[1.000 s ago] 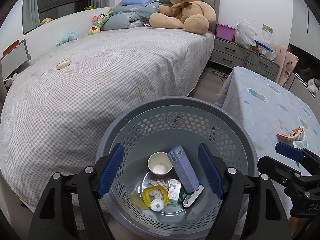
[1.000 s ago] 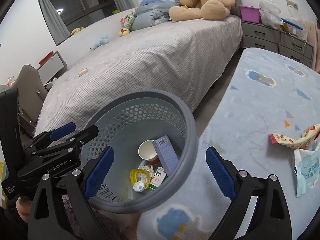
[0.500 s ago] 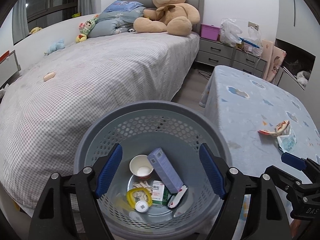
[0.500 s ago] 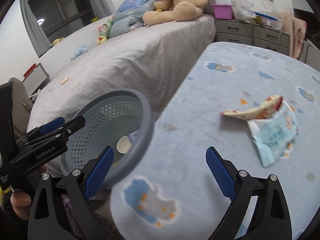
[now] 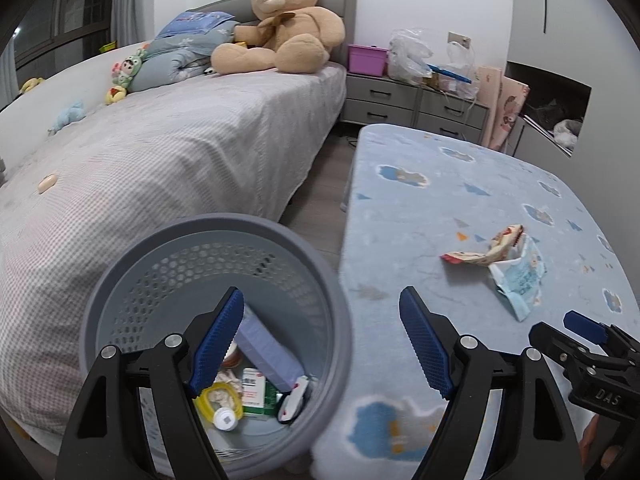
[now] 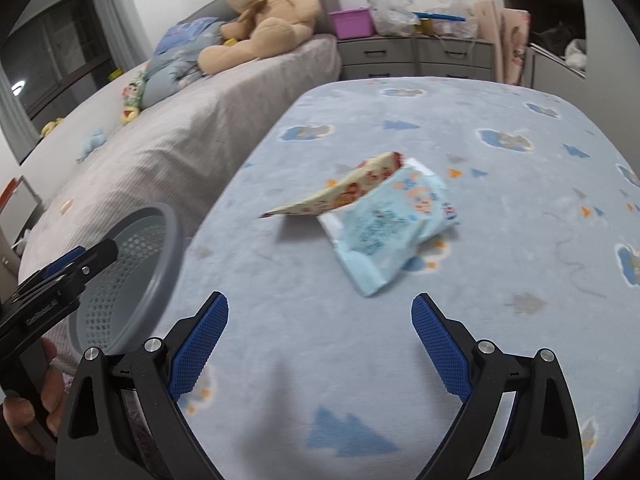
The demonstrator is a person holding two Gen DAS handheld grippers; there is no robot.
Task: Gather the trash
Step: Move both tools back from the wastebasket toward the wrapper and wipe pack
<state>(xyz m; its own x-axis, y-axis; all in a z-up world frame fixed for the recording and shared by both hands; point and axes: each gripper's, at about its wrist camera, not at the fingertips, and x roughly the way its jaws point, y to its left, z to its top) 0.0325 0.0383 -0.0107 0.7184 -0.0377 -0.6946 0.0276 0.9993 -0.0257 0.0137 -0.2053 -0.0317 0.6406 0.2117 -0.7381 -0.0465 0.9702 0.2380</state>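
Right gripper [image 6: 320, 344] hangs over the blue cloud-print blanket [image 6: 520, 320], jaws spread wide with nothing between them; left gripper [image 5: 322, 340] likewise wide and empty, straddling the near rim of the grey perforated basket [image 5: 120, 280], which stands on the floor between the grey checked bed [image 5: 160, 168] and the blanket-covered surface.

Trash left to collect: a cream-and-red snack wrapper [image 6: 344, 192] lying partly over a pale blue printed packet [image 6: 384, 232], the two touching, ahead of the right jaws and near the middle of the blanket; in the left view the same pair sits well right of the basket.

Step in hand, as I judge it: right gripper going in for a wrapper; best to take the snack wrapper first since it lies on top and its raised folded ridge gives the pads something to bite; come down with the fingers either side of that ridge, not flat on; close fully, thin film slips; lift clear before swinging so the packet isn't dragged along; soft blanket may bunch into the jaws, so keep the tips just above the pile.

Basket already holds a paper cup, a lilac carton [image 5: 268, 352], a green-and-white box [image 5: 256, 392] and a yellow item with a white cap [image 5: 224, 408]; drop in over the rim, not onto it; left gripper should stay out of the path.
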